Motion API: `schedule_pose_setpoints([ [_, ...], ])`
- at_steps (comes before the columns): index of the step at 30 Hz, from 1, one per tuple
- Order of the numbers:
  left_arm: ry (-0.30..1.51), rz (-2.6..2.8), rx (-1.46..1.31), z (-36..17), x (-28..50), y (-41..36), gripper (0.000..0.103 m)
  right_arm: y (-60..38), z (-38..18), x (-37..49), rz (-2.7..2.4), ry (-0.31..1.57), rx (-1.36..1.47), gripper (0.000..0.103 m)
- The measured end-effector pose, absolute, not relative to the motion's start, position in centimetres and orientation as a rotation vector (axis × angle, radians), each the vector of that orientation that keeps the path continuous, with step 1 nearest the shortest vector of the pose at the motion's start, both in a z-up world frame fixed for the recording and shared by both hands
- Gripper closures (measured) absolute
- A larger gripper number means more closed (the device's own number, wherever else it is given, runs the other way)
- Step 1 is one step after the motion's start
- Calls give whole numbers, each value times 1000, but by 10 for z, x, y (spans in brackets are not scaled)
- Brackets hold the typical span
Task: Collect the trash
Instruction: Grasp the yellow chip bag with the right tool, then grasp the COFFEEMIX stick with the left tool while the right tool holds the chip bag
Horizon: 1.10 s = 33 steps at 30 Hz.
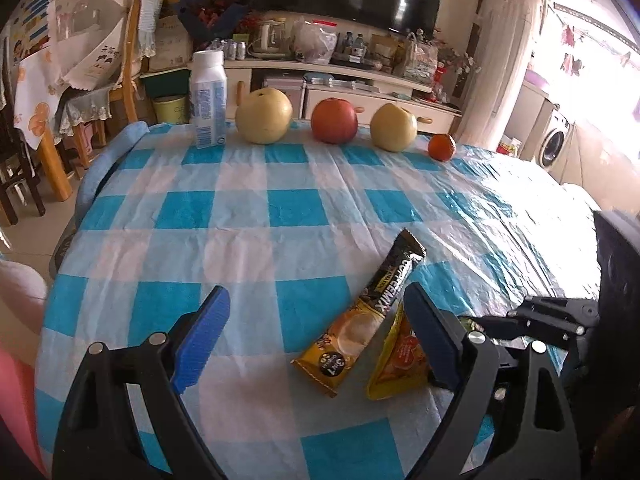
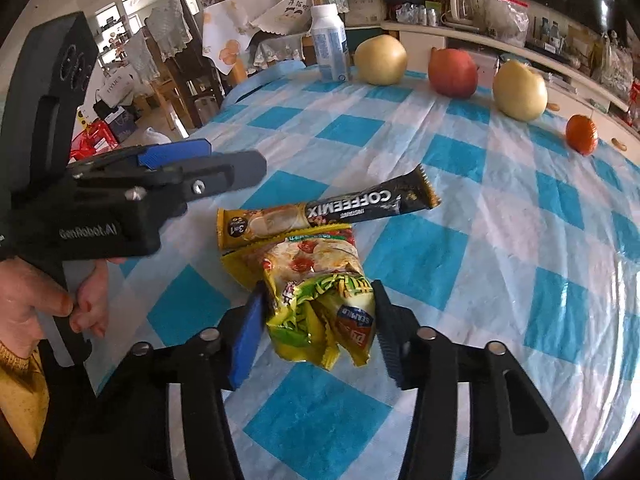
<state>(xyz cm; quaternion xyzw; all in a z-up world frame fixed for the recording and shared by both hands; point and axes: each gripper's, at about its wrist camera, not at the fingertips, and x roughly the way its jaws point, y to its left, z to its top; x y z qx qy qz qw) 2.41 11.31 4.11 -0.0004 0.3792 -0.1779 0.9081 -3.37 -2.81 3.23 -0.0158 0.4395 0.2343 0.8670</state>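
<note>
A black and yellow coffee-mix sachet (image 1: 376, 312) lies flat on the blue-checked tablecloth (image 1: 248, 208); it also shows in the right wrist view (image 2: 328, 212). A crumpled yellow snack wrapper (image 2: 320, 300) lies just in front of it, also in the left wrist view (image 1: 400, 360). My right gripper (image 2: 316, 320) is shut on the wrapper's near end, its blue pads (image 2: 246, 344) pressing both sides. My left gripper (image 1: 316, 328) is open and empty, hovering over the sachet, with its right finger above the wrapper. The left gripper is seen from the side in the right wrist view (image 2: 192, 164).
Along the far table edge stand a white bottle (image 1: 208, 100), a yellow pear (image 1: 264, 116), a red apple (image 1: 334, 120), another pear (image 1: 394, 126) and a small orange (image 1: 442, 147). Chairs (image 1: 132, 72) and a TV cabinet (image 1: 340, 80) lie beyond.
</note>
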Motion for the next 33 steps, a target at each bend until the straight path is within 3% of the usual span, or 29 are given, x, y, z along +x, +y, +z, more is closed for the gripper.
schedule_pose_setpoints([
  [17,865,-426,154,12,41,61,15,-102,42,-22,228,922,-1,56],
  [21,890,-428,169,7,49,51,27,-99,43,-23,236,919,-1,56],
  [33,893,-400,213,5,59,39,36,-98,41,-22,231,922,-6,53],
])
